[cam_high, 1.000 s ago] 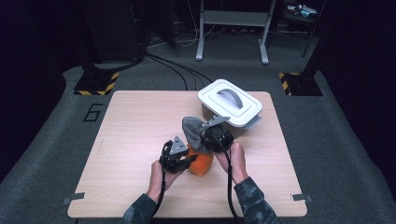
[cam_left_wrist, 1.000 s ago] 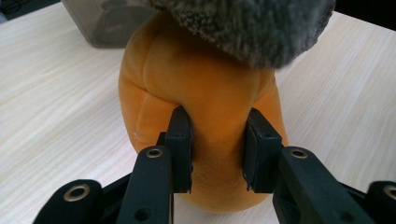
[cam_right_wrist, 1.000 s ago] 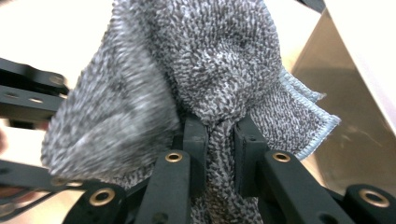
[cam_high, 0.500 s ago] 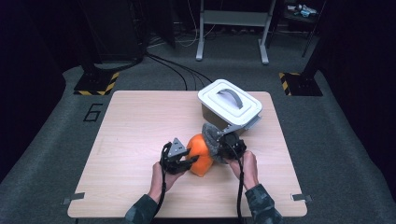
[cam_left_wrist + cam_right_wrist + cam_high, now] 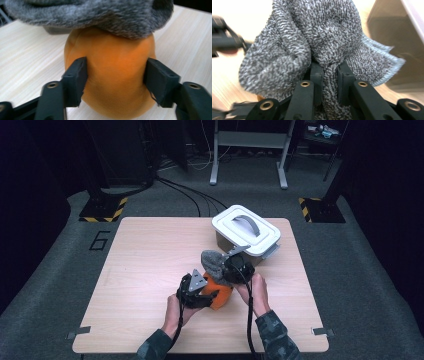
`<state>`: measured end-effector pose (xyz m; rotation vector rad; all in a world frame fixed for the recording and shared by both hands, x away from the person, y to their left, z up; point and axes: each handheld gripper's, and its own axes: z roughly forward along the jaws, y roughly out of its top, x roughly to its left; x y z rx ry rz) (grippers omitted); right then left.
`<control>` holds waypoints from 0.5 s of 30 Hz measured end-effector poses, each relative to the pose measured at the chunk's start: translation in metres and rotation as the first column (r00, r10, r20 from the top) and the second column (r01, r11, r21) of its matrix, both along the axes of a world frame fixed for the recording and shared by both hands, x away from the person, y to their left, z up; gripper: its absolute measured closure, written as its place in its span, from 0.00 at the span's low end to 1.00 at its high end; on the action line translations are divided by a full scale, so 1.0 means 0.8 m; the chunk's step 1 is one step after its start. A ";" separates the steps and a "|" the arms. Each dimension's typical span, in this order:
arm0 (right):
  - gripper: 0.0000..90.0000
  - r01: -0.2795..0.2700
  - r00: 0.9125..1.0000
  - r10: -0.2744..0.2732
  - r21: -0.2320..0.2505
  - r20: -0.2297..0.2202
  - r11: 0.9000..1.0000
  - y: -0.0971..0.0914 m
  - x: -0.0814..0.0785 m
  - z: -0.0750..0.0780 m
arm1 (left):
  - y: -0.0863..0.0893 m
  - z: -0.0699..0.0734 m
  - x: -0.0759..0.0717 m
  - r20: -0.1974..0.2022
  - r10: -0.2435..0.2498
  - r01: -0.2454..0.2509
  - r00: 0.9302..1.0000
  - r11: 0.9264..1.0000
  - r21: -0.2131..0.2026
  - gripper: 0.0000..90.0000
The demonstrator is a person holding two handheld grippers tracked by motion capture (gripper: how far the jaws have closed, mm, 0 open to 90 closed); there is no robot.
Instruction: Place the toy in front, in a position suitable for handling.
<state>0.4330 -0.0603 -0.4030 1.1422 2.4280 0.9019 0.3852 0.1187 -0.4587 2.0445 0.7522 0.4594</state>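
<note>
Wooden table (image 5: pixel 150 270) (grey carpet (image 5: pixel 50 280) around)

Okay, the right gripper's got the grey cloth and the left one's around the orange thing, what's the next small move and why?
Probably rub the grey cloth across the top of the orange object. The right gripper is shut on a pinched fold, and the cloth already lies over the object's top. The left gripper has just been opening, its jaws flanking the object, so close it again first.
</note>
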 end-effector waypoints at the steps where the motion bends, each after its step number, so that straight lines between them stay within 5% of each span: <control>1: 0.87 0.003 1.000 -0.003 -0.003 0.010 1.000 0.000 0.001 -0.002 | -0.002 -0.001 0.000 0.000 -0.005 0.005 1.000 1.000 -0.002 0.43; 6: 0.87 0.023 1.000 -0.023 -0.010 0.014 1.000 -0.006 -0.002 -0.004 | -0.002 -0.006 0.005 -0.030 -0.017 0.016 0.999 1.000 -0.021 0.68; 15: 0.87 0.088 0.995 -0.087 0.015 -0.056 0.996 -0.056 -0.016 -0.031 | 0.005 -0.008 0.007 -0.042 -0.005 0.003 0.999 0.999 -0.044 0.72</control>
